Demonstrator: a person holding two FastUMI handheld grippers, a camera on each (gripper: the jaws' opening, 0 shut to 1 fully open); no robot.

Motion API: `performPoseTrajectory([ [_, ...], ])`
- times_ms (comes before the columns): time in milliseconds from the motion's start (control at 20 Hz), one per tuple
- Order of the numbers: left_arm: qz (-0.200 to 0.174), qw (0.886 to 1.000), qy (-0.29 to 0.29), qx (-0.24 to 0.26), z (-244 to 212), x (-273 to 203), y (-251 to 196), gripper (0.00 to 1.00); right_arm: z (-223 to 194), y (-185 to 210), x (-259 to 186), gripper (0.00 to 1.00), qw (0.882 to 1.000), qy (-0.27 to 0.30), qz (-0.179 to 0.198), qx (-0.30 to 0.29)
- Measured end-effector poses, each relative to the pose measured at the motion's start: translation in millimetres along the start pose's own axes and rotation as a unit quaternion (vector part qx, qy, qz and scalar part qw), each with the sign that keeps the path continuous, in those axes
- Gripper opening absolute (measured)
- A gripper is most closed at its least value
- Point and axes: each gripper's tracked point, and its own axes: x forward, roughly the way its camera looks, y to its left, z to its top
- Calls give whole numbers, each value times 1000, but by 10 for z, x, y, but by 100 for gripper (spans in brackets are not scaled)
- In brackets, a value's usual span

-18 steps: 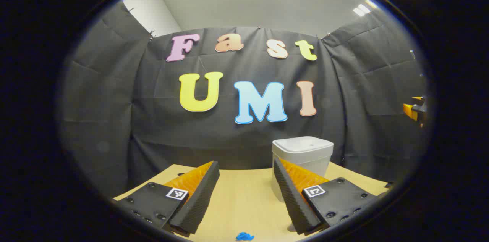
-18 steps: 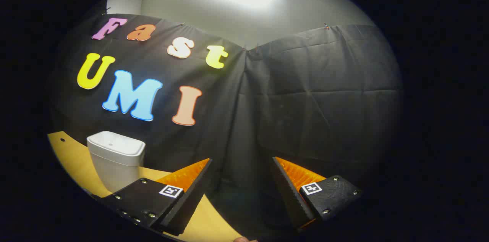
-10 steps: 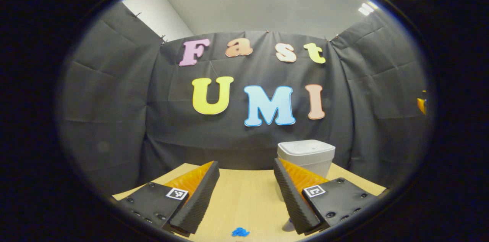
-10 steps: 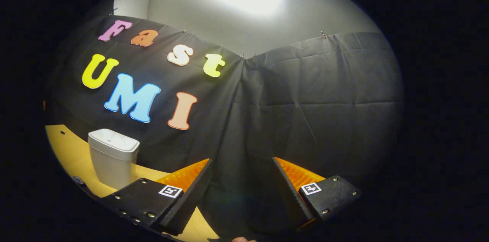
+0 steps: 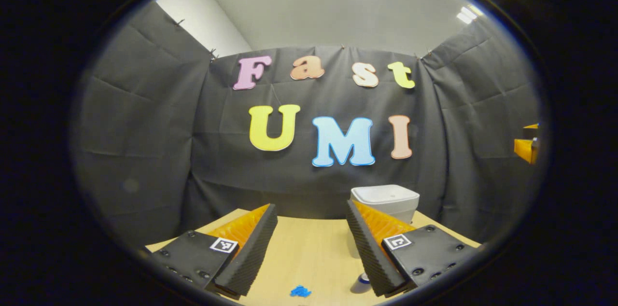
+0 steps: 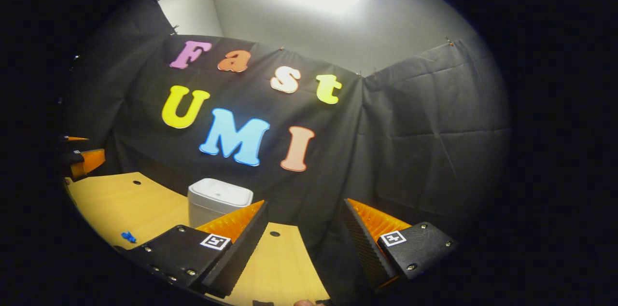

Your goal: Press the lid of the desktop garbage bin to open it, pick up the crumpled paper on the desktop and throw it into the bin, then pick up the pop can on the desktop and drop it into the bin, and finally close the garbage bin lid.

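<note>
The white garbage bin (image 5: 385, 199) stands at the back of the wooden table (image 5: 309, 253) with its lid down; in the right gripper view the bin (image 6: 218, 198) sits just left of centre. A small blue crumpled paper (image 5: 300, 291) lies on the table near my left gripper (image 5: 311, 248), which is open and holds nothing. What looks like the pop can (image 5: 362, 283) peeks out beside the left gripper's right finger, mostly hidden. My right gripper (image 6: 306, 243) is open and holds nothing, well short of the bin. The blue crumpled paper (image 6: 128, 236) lies far left of it.
The right gripper (image 5: 527, 146) shows at the far right edge of the left gripper view, and the left gripper (image 6: 79, 159) at the far left of the right gripper view. The table (image 6: 125, 200) has small round holes (image 6: 274, 234). Black cloth walls close behind the bin.
The bin looks smaller and lower in the left gripper view as that gripper drew back. The right gripper view swung left, bringing bin, table and blue paper toward centre.
</note>
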Motion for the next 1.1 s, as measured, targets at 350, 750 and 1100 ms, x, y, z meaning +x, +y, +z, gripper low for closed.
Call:
performPoseTrajectory([
  [350,24,1000,7,6,-39,180,531,96,10,764,241,97,998,7,60,19],
  [750,7,1000,12,22,-123,625,916,96,-294,1738,497,97,990,61,110,59],
  [1100,-35,999,30,15,-256,934,915,94,-415,2213,785,97,989,78,112,64],
])
